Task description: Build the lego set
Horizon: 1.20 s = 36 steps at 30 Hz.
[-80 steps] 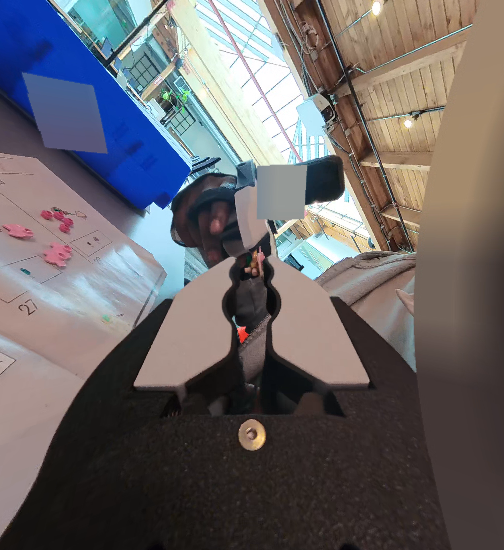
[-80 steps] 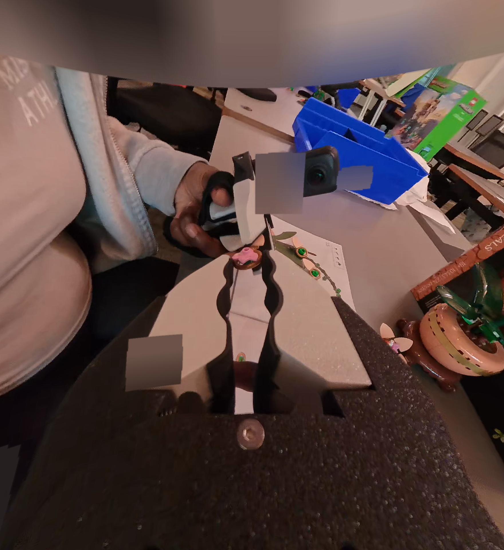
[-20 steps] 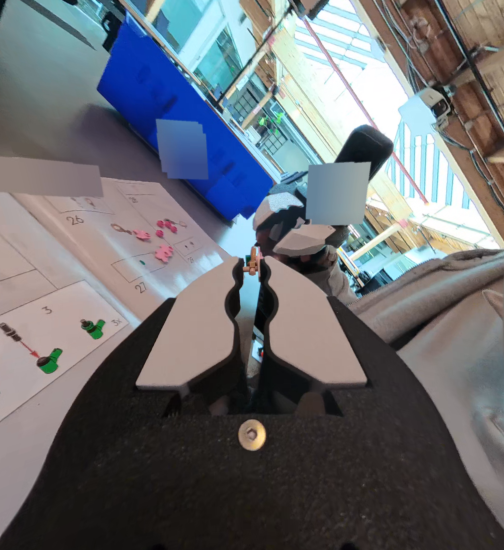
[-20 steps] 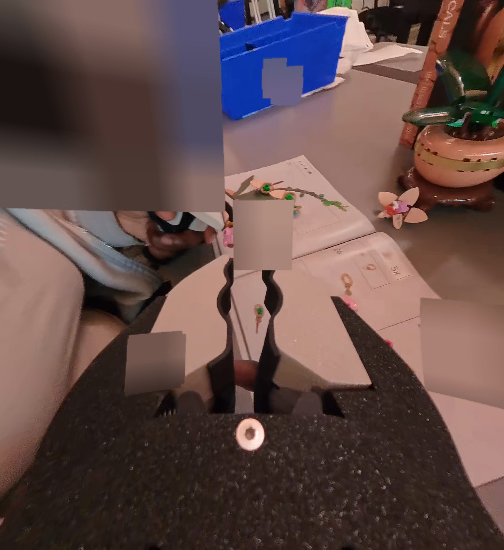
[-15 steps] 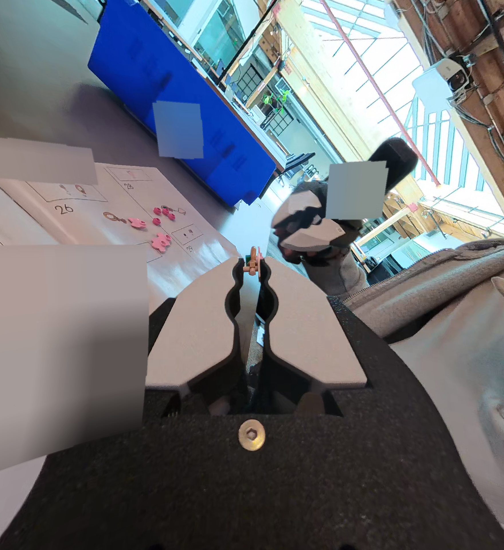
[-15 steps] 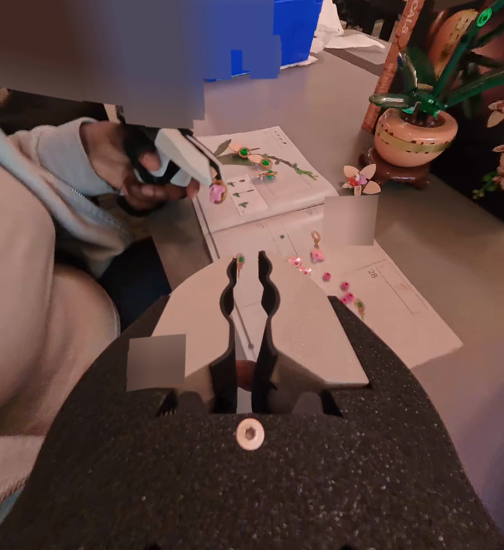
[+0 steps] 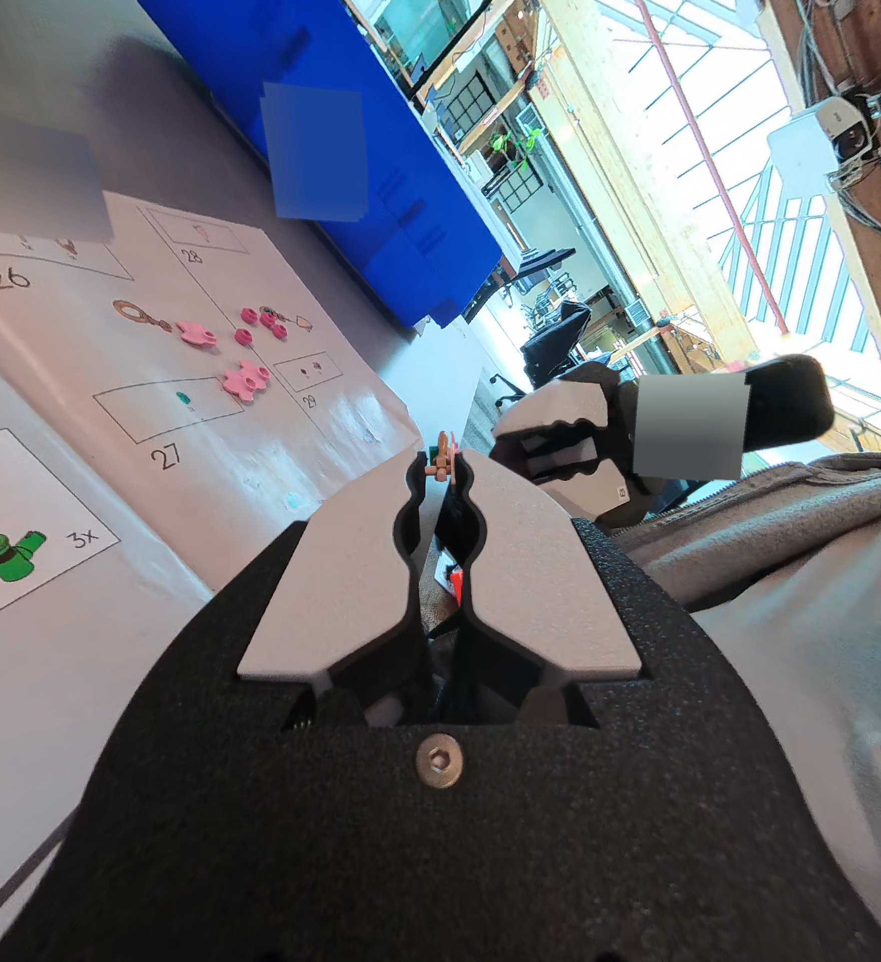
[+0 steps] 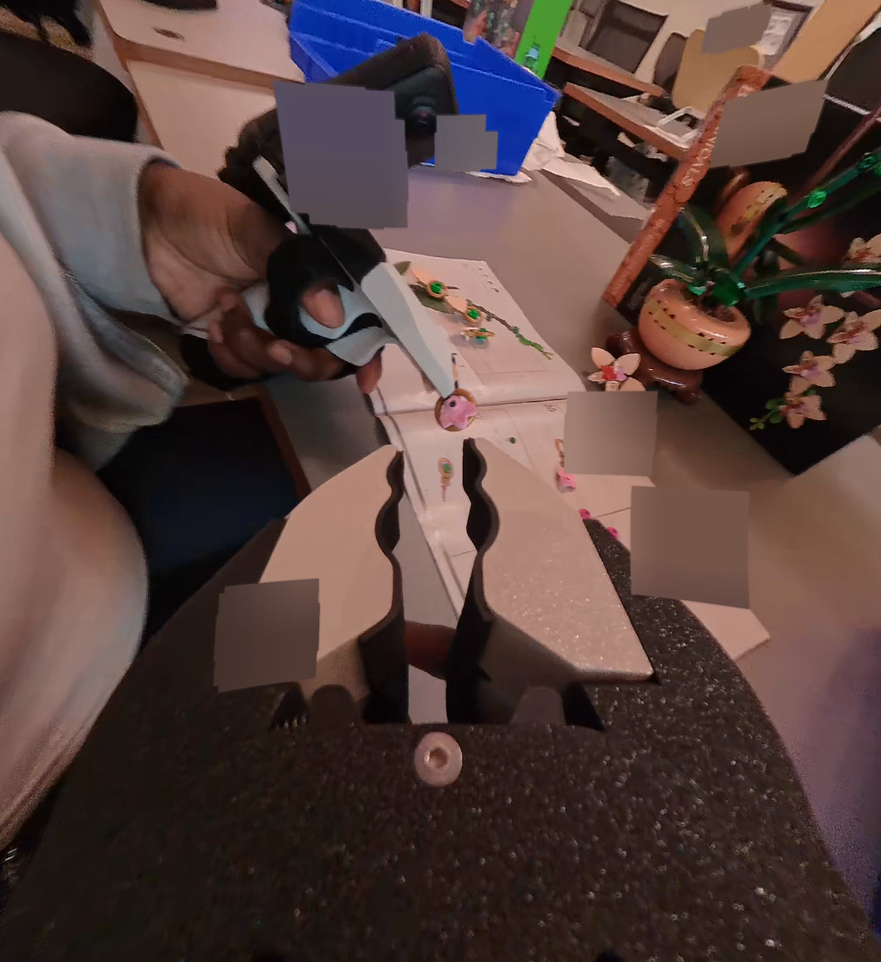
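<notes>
Above the open white instruction booklet [image 8: 511, 323], left gripper [image 7: 441, 460] pinching a small tan-and-pink brick flower piece [image 7: 443, 455], right gripper [image 8: 432, 453] parted, bare.

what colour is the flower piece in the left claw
Pink on a tan ring, clearest in the right wrist view.

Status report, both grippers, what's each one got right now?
Left gripper shut on small tan-and-pink flower piece, held above instruction booklet. Right gripper open, nothing between fingers. Loose pink pieces on the page.
</notes>
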Motion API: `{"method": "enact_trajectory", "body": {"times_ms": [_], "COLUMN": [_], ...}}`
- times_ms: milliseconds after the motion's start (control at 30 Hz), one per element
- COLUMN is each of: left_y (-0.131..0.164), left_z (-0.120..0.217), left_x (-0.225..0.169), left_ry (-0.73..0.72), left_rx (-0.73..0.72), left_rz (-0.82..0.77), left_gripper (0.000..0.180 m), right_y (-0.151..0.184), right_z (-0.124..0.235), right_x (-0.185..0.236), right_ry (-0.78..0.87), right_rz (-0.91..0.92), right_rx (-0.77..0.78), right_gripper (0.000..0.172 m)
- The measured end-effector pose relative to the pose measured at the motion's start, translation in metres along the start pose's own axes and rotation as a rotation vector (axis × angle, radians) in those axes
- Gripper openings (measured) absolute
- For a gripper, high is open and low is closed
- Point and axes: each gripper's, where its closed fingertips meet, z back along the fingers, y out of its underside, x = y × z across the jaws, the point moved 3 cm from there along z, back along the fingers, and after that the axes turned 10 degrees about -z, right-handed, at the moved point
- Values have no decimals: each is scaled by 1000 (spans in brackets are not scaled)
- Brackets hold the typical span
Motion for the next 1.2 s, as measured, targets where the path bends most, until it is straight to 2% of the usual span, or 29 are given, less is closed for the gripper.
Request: {"method": "enact_trajectory", "body": {"times_ms": [167, 300, 500, 867, 967, 1033, 1100, 1200], "left_y": [7, 10, 12, 13, 13, 13, 11, 8], "left_z": [-8, -16, -25, -32, -32, -29, -24, -14], "left_x": [3, 3, 5, 5, 3, 0, -1, 6], "left_ry": [-31, -10, 34, 42, 71, 82, 48, -103], "left_rx": [58, 84, 98, 82, 101, 130, 168, 322], "left_rz": [43, 143, 277, 293, 285, 228, 66, -434], "left_gripper": [10, 10, 10, 10, 22, 28, 33, 37], "right_y": [5, 10, 12, 20, 23, 27, 35, 39], "right_z": [-5, -9, -17, -21, -19, -18, -17, -19], "right_x": [-1, -8, -19, -23, -26, -33, -42, -52], "right_ry": [10, -15, -134, -141, -151, -160, -197, -284], "right_rz": [77, 109, 128, 155, 166, 188, 179, 130], "right_rx": [20, 51, 98, 122, 159, 214, 292, 354], "right_gripper": [25, 26, 28, 18, 18, 18, 18, 18]}}
